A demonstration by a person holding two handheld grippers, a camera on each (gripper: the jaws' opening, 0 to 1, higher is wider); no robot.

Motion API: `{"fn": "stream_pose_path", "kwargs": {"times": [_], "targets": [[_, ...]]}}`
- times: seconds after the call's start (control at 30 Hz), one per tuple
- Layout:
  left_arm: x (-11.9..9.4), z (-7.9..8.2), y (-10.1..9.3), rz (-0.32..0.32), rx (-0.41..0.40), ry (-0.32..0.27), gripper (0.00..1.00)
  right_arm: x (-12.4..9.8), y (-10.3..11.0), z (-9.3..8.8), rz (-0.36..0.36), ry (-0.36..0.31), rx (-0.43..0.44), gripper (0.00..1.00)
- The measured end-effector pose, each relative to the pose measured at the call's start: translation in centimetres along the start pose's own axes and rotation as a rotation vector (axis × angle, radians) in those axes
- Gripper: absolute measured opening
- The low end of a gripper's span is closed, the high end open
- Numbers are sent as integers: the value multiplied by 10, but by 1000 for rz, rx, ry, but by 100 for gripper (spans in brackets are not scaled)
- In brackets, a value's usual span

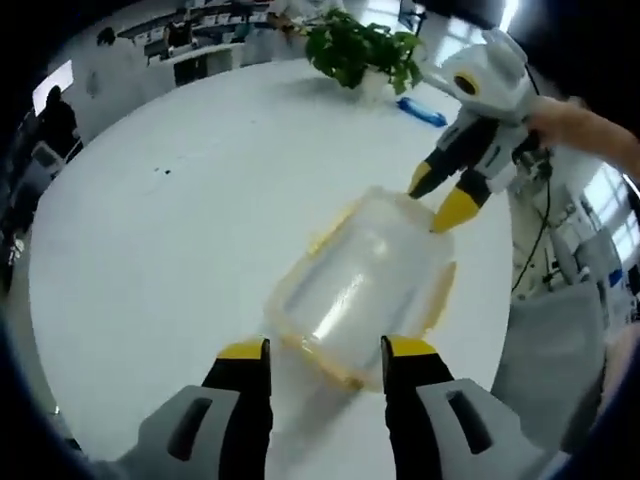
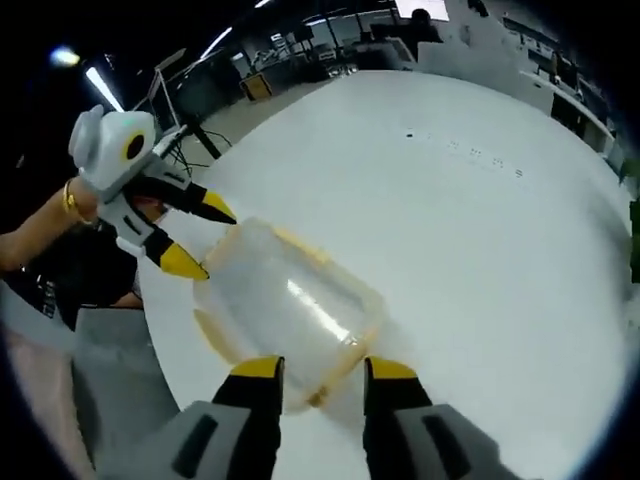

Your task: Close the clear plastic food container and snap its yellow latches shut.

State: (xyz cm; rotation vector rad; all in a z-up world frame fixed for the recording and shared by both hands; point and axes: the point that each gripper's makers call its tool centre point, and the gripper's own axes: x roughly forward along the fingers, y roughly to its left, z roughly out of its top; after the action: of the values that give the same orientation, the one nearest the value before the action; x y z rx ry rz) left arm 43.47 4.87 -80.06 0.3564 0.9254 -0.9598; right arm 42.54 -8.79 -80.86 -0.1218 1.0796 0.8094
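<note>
Container [image 1: 365,285] w/ lid on sits near table [image 1: 180,220] edge; left gripper [image 1: 326,352] and right gripper [image 2: 322,372] both spread at opposite ends, holding nothing.

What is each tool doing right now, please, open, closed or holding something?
Left tool: open, jaws at the near end of the clear food container, holding nothing.
Right tool: open, jaws at the container's opposite end, holding nothing.

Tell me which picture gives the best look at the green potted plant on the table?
The left gripper view: the plant stands in plain sight at the far edge of the white table, beyond the clear container. In the right gripper view I can make out at most a green sliver at the picture's right edge.
</note>
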Motion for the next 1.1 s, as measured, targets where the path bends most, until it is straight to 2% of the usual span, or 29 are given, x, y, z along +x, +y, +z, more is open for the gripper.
{"fn": "stream_pose_path", "kwargs": {"times": [0.17,0.23,0.27,0.43,0.67,0.8,0.97,1.1], "targets": [[-3,13,-5,-25,-9,-56,45,-6,0,16,-12,-46,-26,29],[-2,16,-6,-35,-10,-65,43,-6,7,21,14,-61,-27,28],[-1,18,-9,-45,-11,-78,42,-4,15,26,49,-83,-36,28],[6,23,-18,-51,32,-100,37,3,26,36,69,-102,-85,27],[16,28,-31,-64,105,-136,38,19,38,47,100,-95,-139,27],[21,25,-33,-62,137,-130,39,24,41,51,107,-80,-170,27],[22,28,-32,-36,198,-135,39,29,41,58,101,-68,-211,29],[21,28,-41,-54,261,-140,41,31,38,65,91,-63,-265,31]]}}
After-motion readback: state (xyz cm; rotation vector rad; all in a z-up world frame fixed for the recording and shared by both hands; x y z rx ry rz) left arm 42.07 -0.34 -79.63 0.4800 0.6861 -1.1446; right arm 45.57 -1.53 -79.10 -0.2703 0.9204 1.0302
